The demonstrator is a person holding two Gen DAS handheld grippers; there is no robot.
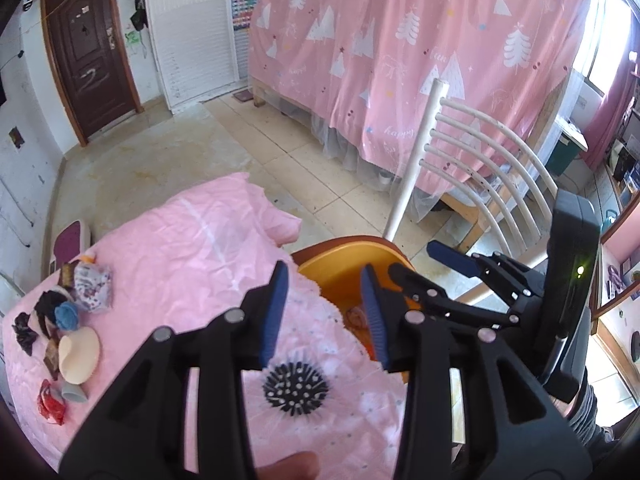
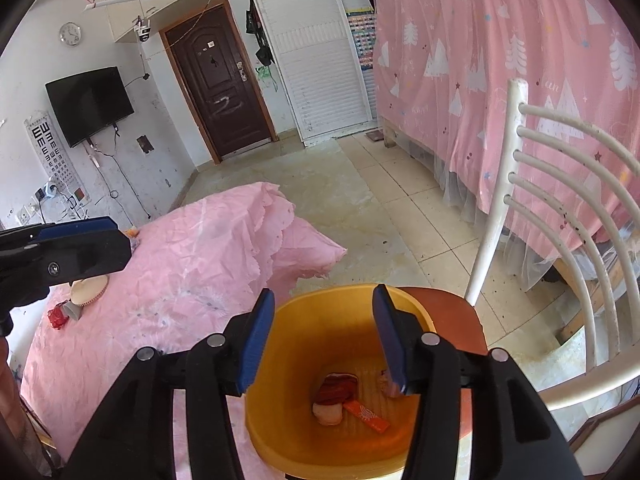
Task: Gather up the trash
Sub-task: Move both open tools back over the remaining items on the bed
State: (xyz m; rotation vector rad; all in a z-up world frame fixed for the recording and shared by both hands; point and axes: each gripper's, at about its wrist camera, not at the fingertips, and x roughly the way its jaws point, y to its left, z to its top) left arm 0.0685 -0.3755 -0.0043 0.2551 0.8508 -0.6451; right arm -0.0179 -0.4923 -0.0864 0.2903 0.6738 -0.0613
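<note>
Hovering spread and empty, right claw [image 2: 322,342] over orange bin [image 2: 412,316] holding some wrappers [image 2: 340,396]; scraps [image 1: 52,400] remain left on table.

The left claw [image 1: 326,312] is built of black plastic linkage arms joined by round silver rivets, each finger faced with a ribbed blue pad. The right claw [image 2: 322,336] has the same make: black struts, silver pivot pins, blue pads. In the left wrist view, the right claw's body at 3 o'clock is a tall black housing with a small green light. Below it, at 4 o'clock, shows a dark grey ribbed sleeve [image 1: 586,412].
</note>
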